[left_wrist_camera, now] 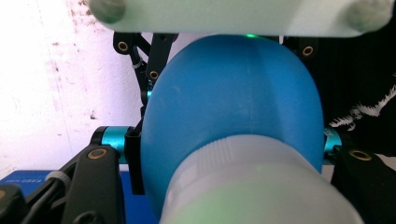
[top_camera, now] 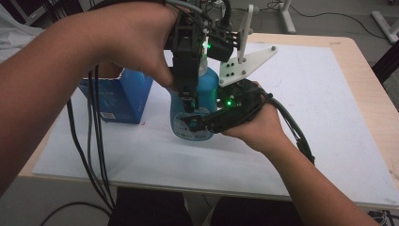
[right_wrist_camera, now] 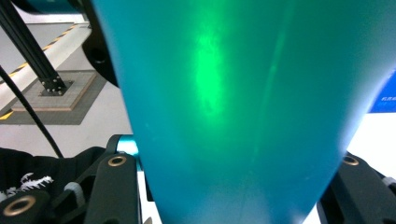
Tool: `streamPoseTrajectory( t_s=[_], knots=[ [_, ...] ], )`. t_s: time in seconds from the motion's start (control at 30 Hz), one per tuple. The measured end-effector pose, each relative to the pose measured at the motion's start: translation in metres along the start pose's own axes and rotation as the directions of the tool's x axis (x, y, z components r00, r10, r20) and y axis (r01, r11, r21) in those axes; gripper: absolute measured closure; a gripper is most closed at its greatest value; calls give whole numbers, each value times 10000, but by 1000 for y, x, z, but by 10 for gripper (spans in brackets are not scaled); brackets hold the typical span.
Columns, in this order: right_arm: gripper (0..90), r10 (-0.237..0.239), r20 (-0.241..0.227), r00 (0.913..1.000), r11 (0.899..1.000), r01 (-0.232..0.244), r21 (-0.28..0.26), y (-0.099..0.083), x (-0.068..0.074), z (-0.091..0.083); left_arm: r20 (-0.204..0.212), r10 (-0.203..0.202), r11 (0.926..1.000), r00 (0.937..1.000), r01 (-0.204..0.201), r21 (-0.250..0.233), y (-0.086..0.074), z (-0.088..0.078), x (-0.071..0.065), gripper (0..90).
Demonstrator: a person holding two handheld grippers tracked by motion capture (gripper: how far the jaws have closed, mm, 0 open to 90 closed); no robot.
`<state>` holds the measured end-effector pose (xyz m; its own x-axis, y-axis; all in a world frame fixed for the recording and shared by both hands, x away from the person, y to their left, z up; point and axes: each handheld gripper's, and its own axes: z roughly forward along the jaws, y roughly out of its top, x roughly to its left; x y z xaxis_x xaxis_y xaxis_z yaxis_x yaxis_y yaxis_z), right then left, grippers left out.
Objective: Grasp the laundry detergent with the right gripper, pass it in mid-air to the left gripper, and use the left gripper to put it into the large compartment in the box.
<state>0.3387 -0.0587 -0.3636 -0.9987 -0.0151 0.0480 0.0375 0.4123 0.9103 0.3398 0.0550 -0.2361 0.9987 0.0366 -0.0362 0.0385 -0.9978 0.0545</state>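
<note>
bottle: blue plastic bottle with a whitish cap, standing on the white mat about mid-surface, pinned between both hand-held grippers

left hand-held gripper: comes straight down from above. In its own view the jaws sit either side of the bottle's upper part by the cap. They look snug on it, so I'd call that a grip near the top

right hand-held gripper: comes in from the side, low down. Jaws are clamped on the bottle's lower body, and in its own view the teal-blue wall sits right between the two black jaws

hands: left hand wraps its gripper from above, right hand holds its one level near the mat

box: blue carton just left of the bottle on the mat, not touching it as far as I can tell

surface: light wood surface, white mat covering most of it

cables: black cables hanging off the near edge on the left
</note>
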Motion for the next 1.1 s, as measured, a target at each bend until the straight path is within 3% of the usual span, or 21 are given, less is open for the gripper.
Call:
streamPoseTrajectory(
  t_s=[0.13,0.2,0.33,0.43,0.47,0.8,0.9,1.1],
  knots=[
    [415,178,-311,9994,9998,-177,20,-1,-1,-1,103,111,9999,9999,-111,6,1,1,-1,393],
    [316,508,-508,9974,9985,-517,-163,-1,-2,-4,142,93,9999,9999,-94,47,2,1,-3,393],
    [224,487,-77,9988,9988,-487,-43,-3,-2,-17,216,59,10000,9997,-60,59,2,1,-3,392],
    [180,602,-82,9982,9976,-599,343,-6,-1,-28,179,4,10000,9998,-5,49,0,-1,-2,392],
    [148,604,115,9981,9970,-609,475,-7,-1,-31,168,-30,10000,9999,28,74,-1,-2,-1,393],
    [114,423,867,9953,9952,-496,841,-7,0,-71,87,-431,9989,9990,429,206,-5,-10,3,392],
    [10,394,1285,9909,9897,-564,1313,-6,0,-80,87,-576,9981,9983,574,220,-6,-14,3,391],
    [9,181,1588,9871,9739,-534,2207,-1,-1,-101,-41,-1018,9944,9948,1019,265,-11,-24,5,391]
  ],
)
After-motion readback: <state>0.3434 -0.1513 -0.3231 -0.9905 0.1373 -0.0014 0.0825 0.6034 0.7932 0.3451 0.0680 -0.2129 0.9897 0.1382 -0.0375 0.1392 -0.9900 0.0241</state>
